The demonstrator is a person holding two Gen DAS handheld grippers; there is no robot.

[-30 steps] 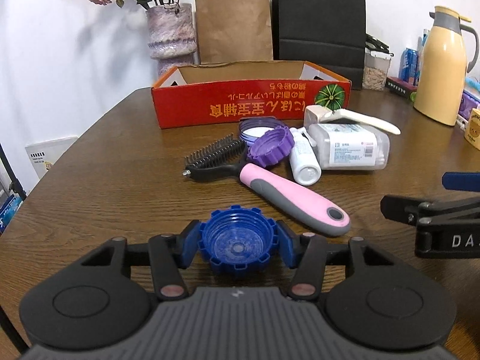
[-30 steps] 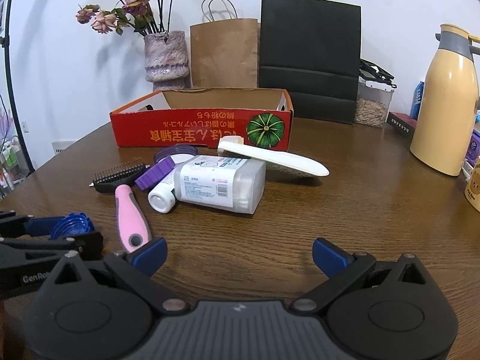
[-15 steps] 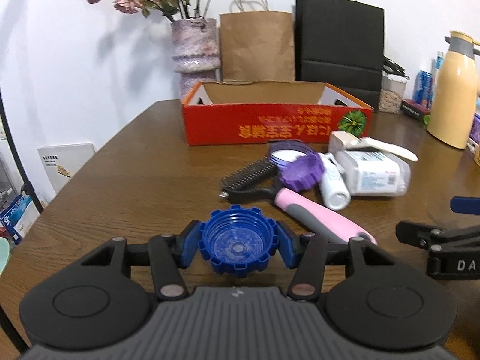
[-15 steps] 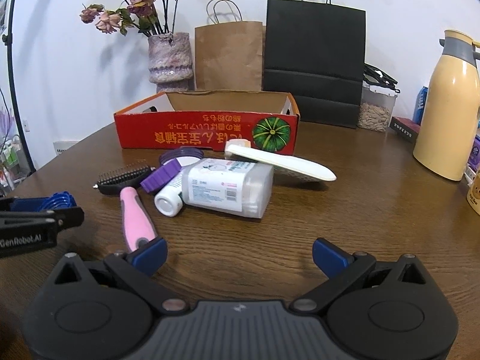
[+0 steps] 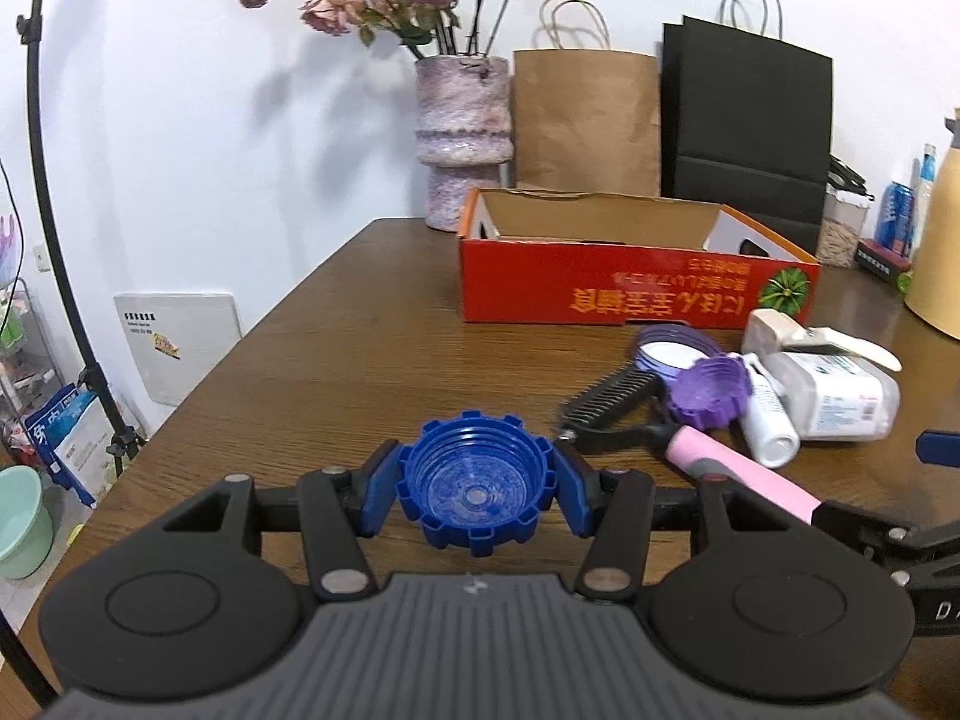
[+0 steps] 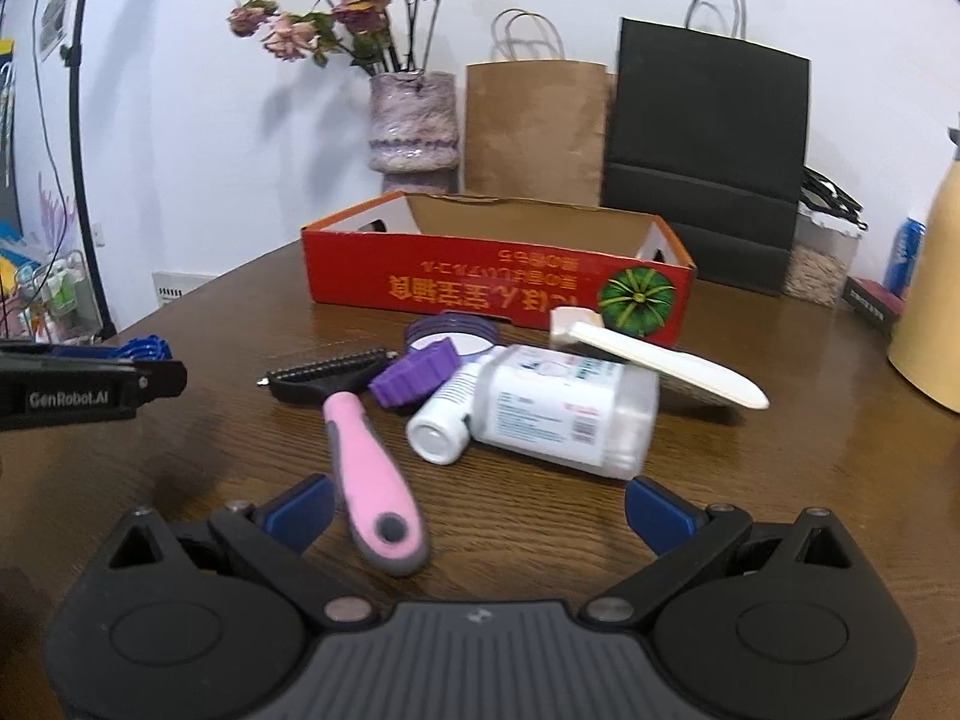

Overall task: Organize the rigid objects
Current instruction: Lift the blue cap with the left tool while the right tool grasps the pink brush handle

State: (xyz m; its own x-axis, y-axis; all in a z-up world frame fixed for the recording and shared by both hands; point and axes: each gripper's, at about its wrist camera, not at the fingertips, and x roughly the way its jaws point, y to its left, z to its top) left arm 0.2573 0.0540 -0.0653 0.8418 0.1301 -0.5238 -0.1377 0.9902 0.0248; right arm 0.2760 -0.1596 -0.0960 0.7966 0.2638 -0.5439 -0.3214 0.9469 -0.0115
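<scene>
Left claw [image 5: 474, 495] clamped on blue cap [image 5: 474, 489], lifted clear of tabletop [image 5: 360, 360], likely bound for red box [image 5: 636, 294]; right claw [image 6: 477, 510] wide open, empty, near pink brush [image 6: 369, 468]

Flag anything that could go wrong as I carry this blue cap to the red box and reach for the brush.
1. The left gripper pinches the blue cap only by its ridged rim; it may slip or pop out.
2. The right gripper is open by the pink-handled brush, which touches the purple cap and white bottle; lifting it may shift them.
</scene>
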